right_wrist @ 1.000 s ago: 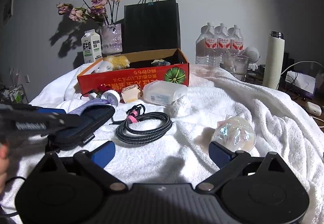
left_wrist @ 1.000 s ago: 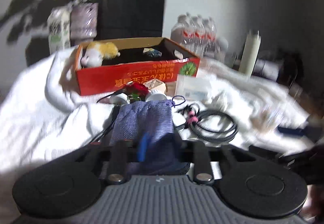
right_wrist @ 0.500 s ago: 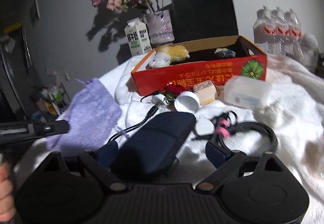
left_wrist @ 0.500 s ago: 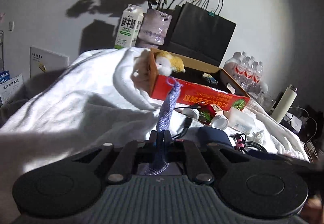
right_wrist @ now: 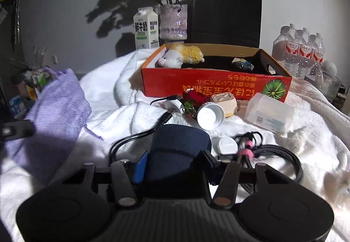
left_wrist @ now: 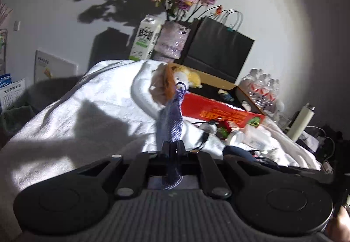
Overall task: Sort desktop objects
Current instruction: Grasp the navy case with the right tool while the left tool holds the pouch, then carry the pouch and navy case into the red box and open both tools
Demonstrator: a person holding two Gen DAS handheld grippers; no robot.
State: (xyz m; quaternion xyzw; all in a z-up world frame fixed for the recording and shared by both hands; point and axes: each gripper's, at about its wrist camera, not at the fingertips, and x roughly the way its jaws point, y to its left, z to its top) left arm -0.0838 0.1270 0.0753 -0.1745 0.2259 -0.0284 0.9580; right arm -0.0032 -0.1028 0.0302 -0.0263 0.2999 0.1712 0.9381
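Now lavender pouch (left_wrist: 172, 119) hangs lengthwise, drawstring end forward.

Woven lilac cloth pouch (right_wrist: 54, 106); fluffy white towel (right_wrist: 122, 115); matt, probably fabric navy case (right_wrist: 179, 150).

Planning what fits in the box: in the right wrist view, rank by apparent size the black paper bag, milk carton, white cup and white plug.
Largest to smallest as seen:
1. black paper bag
2. milk carton
3. white cup
4. white plug
Cup and plug lie nearer the camera, so their true sizes are likely smaller still.
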